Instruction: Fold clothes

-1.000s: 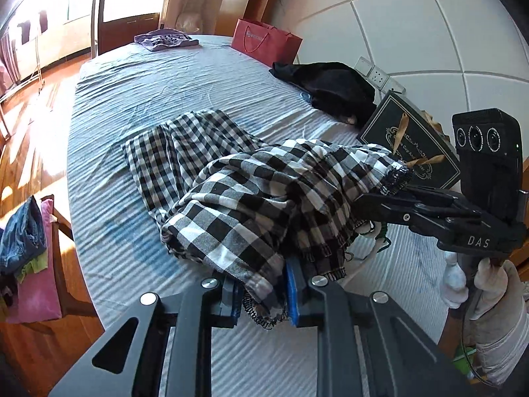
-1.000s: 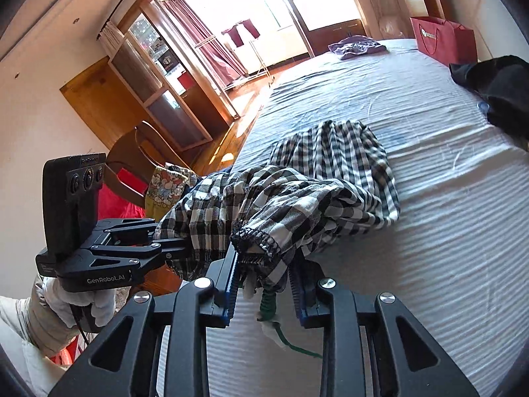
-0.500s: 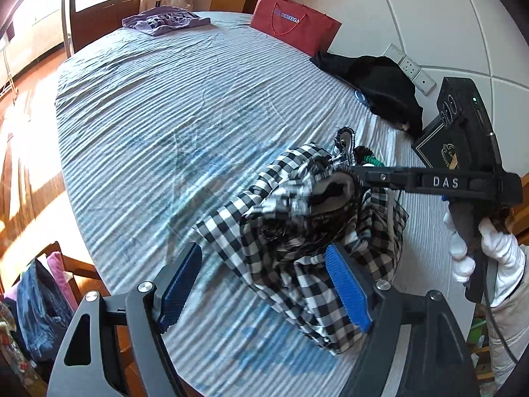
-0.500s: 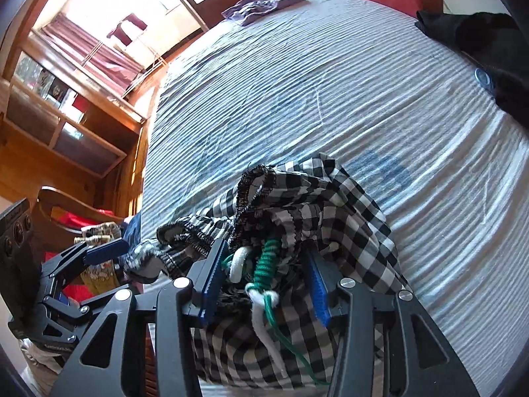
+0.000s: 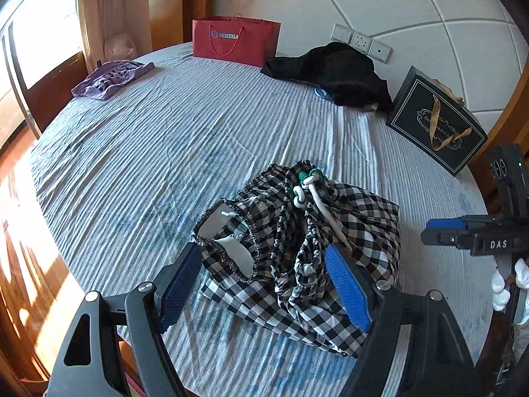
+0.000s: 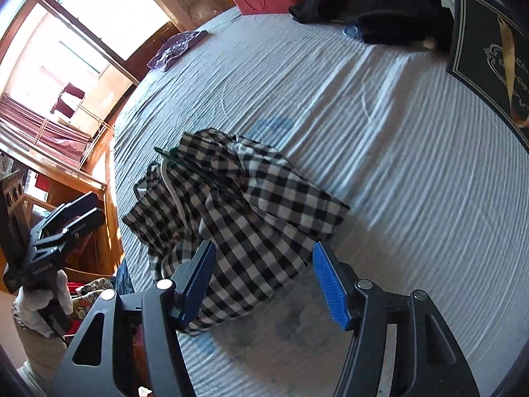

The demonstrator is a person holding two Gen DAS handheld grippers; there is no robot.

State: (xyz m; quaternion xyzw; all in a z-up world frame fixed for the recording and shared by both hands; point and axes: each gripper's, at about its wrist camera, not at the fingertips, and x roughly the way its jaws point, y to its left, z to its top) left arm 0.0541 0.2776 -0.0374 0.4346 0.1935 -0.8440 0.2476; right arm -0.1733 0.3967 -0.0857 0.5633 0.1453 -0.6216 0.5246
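The checked shorts (image 5: 297,241) lie in a bunched, roughly doubled heap on the striped bed (image 5: 158,139), at its near edge, with the waistband and its white and green cord (image 5: 310,188) turned up on top. From the left tongs (image 5: 264,281) the heap sits straight ahead and just beyond the tips, its waistband opening between the two blue pads; the left tongs are spread wide and hold nothing, though the right pad looks close to or brushing the cloth. The right tongs (image 6: 264,281) are also wide open and empty, with the heap ahead and a little to their left, its near corner between the pads. The heap's long axis runs roughly from near left to far right in the left view. Both tongs seem about equally near. The heap is rumpled rather than flat, so whether the fold is finished or needs smoothing cannot be settled here.
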